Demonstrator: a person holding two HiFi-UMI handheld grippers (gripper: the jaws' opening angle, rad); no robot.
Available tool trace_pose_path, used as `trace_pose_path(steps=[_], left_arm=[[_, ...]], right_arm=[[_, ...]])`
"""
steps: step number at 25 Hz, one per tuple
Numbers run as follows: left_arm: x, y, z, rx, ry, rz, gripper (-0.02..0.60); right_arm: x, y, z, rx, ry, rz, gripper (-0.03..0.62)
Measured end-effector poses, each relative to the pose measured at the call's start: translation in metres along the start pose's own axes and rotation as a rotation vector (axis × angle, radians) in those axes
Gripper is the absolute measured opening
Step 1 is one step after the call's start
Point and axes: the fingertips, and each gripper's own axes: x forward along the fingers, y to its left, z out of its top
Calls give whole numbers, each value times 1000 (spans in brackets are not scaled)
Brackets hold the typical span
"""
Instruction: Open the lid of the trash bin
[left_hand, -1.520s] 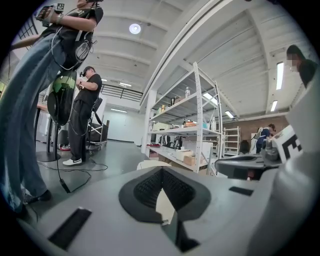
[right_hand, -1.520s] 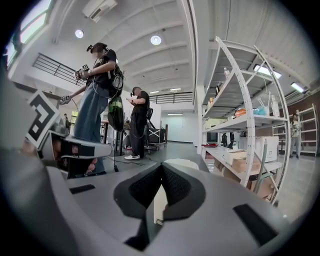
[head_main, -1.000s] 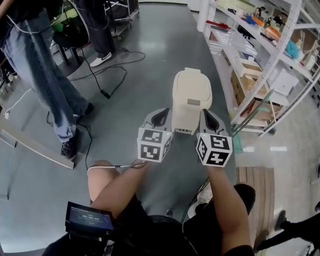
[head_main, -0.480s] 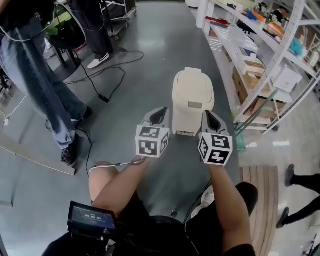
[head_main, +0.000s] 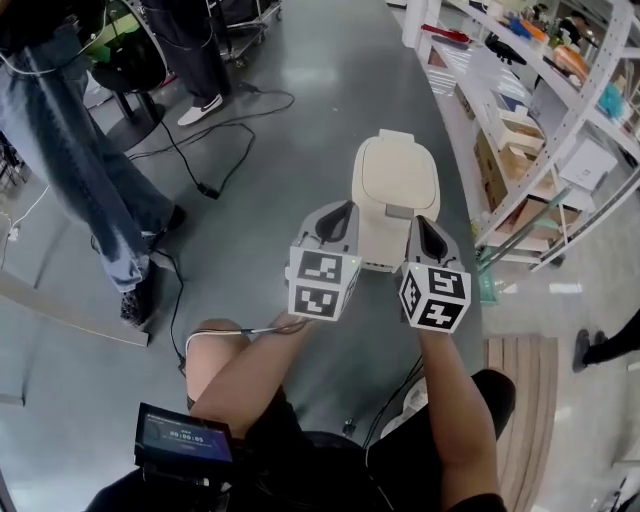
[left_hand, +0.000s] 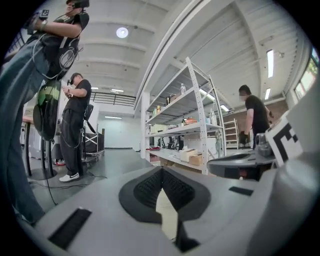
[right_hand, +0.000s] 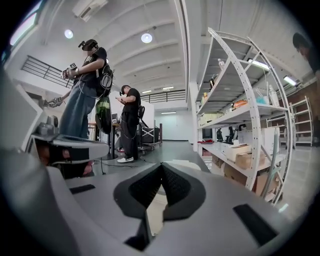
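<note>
While my left gripper (head_main: 338, 215) and right gripper (head_main: 425, 228) hang pressed together and empty at the near side of the cream plastic trash bin (head_main: 385, 243) on the grey floor (head_main: 300, 120), I reckon its stiff lid (head_main: 397, 172) light and slick, best lifted by the front lip (head_main: 398, 211).

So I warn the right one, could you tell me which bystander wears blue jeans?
The bystander at far left; the other bystander, farther back, wears black trousers.
</note>
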Motion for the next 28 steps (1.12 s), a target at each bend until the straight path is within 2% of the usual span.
trace_pose_path(steps=[2, 9, 13, 20, 24, 28], left_arm=[[3, 2, -2, 1, 7, -8, 0], [28, 14, -20, -107, 67, -3, 0], [40, 21, -26, -85, 68, -13, 0], [70, 41, -41, -92, 97, -14, -1], [88, 45, -51, -115, 112, -26, 0], [103, 45, -56, -96, 120, -43, -2]], right_arm=[[1, 0, -3, -12, 10, 8, 5], [14, -8, -11, -10, 28, 17, 5], [27, -8, -17, -21, 32, 19, 5], [58, -17, -23, -32, 53, 19, 5], [76, -23, -38, -38, 86, 16, 5], [89, -27, -50, -30, 115, 21, 5]])
